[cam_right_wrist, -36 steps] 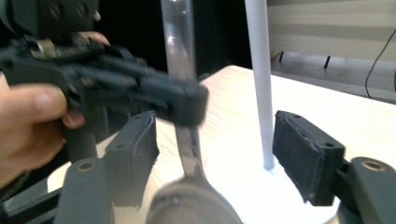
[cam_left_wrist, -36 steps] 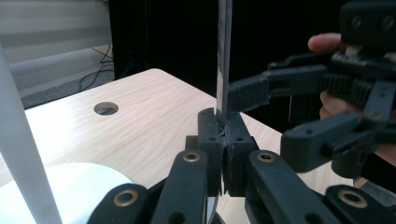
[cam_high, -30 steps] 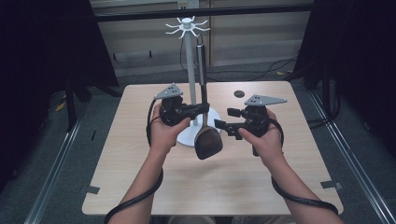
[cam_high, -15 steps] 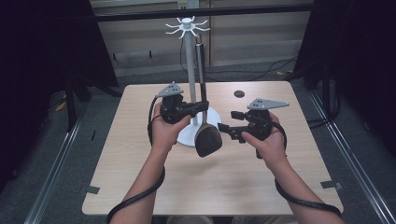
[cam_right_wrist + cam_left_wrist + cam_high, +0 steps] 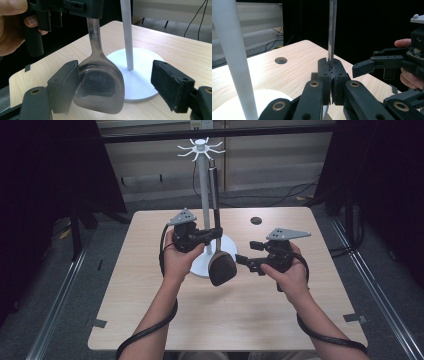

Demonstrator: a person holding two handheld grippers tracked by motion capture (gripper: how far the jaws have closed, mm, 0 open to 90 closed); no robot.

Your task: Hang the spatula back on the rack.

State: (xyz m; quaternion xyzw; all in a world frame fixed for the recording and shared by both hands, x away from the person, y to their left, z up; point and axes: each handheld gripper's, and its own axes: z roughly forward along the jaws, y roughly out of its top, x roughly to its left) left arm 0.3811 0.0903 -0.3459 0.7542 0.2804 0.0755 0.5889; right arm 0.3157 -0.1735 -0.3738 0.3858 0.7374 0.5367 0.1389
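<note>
Left gripper is clamped tight on the metal handle of a spatula, pads pressed flat on both sides of the shaft. The spatula hangs upright, blade down, just above the desk, in front of the white round base of the hook stand. The stand sits near the middle of the desk, toward the far edge; its pole rises just beside the handle.

Right gripper sits level, just right of the blade, jaws wide apart. In the right gripper view the blade lies in front of the left pad; contact there cannot be told. The right pad is well clear of it.

A small dark round hole lies near the far right of the desk.
</note>
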